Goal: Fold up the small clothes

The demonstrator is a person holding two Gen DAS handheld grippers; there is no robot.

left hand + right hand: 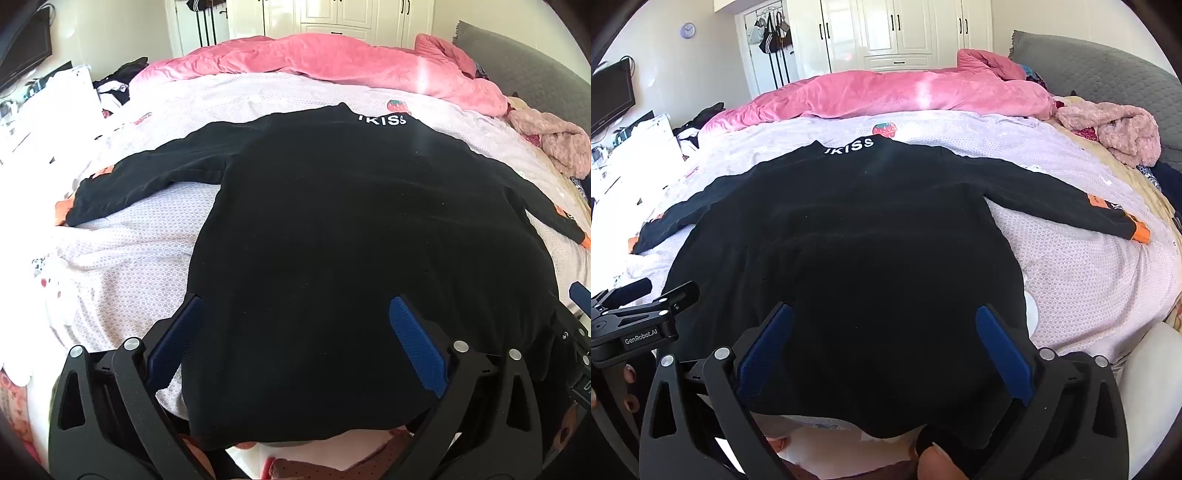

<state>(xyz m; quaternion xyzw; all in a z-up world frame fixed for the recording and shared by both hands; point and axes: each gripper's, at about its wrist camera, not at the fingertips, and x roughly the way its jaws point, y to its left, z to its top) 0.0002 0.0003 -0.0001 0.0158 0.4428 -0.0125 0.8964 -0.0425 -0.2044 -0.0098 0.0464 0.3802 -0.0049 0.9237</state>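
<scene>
Left wrist view: the left hand-held gripper (295, 314) gapes wide above the black sweater (351, 240), spread flat on the bed (122, 266), hem at its near edge. Right wrist view: the right hand-held gripper (884, 317) hangs equally open over the hem's other side, empty.

Sweater (351, 229) flat on bed (122, 266) (sleeves spread left and right); quilt (332, 62) behind sweater, wardrobe (897, 33) behind quilt.
</scene>
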